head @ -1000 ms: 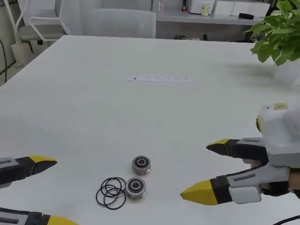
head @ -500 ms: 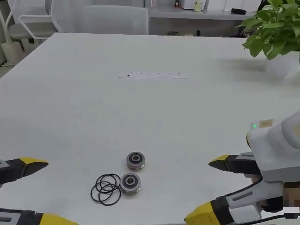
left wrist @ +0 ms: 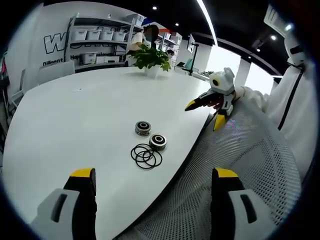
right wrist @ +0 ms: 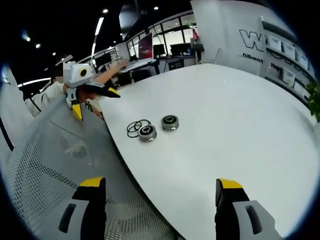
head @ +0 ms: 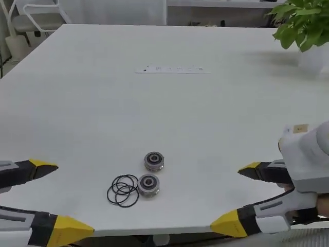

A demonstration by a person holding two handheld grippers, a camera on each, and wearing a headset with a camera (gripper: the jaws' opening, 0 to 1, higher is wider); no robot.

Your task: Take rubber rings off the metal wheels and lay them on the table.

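Two metal wheels lie near the table's front edge, one (head: 153, 160) just behind the other (head: 148, 184). Several black rubber rings (head: 123, 190) lie in a loose overlapping pile against the nearer wheel's left side. In the left gripper view the wheels (left wrist: 143, 128) (left wrist: 158, 141) and rings (left wrist: 146, 156) sit ahead of the jaws. The right gripper view has the wheels (right wrist: 170, 122) (right wrist: 147, 133) and rings (right wrist: 135, 127). My left gripper (head: 49, 198) stands open at the front left, empty. My right gripper (head: 239, 197) stands open at the front right, empty. Both are well apart from the wheels.
A strip of printed paper (head: 172, 69) lies further back on the white table (head: 164, 108). A potted plant (head: 303, 25) stands at the back right. White chairs (head: 25, 20) are behind the far left corner. The table's front edge runs just below the wheels.
The whole picture has shifted as my head tilted. Both grippers have drawn back toward the table's front edge and stay open. Wheels and rings have not moved.
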